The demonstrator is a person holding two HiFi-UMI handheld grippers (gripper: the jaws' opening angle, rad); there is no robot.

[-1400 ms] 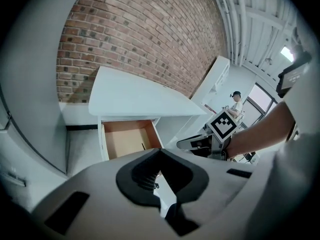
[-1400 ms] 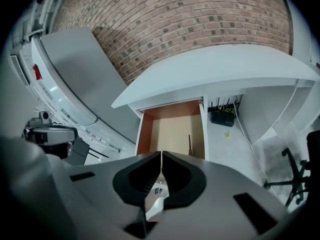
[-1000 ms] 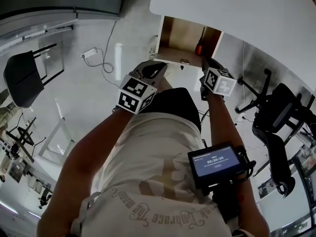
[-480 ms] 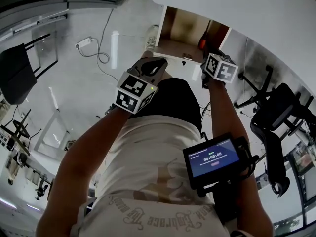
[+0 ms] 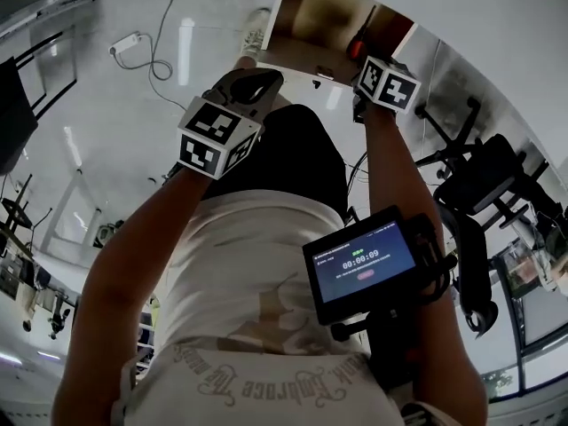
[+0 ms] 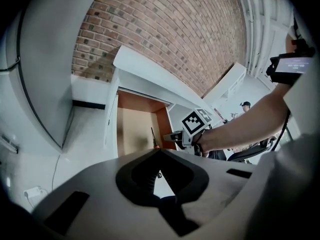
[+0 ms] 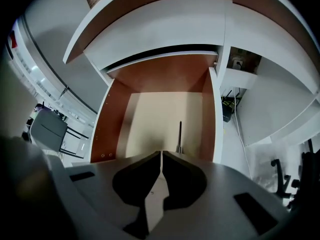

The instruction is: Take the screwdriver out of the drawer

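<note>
The drawer stands pulled out under the white desk, brown inside with a pale bottom. A screwdriver with a red handle lies along its right side. In the right gripper view only its dark shaft shows, above the jaws. My right gripper hangs shut and empty just over the drawer's front right corner, above the screwdriver's handle end. My left gripper, also shut and empty, is at the drawer's front left. From the left gripper view I see the screwdriver and the right gripper beside it.
A black office chair stands to the right. A screen is strapped to the right forearm. A power strip with its cable lies on the floor at the left. The white desk top overhangs the drawer.
Both grippers have come down toward the open drawer, the right one closing in over the screwdriver's side. Both have stayed shut and the screwdriver has not moved.
</note>
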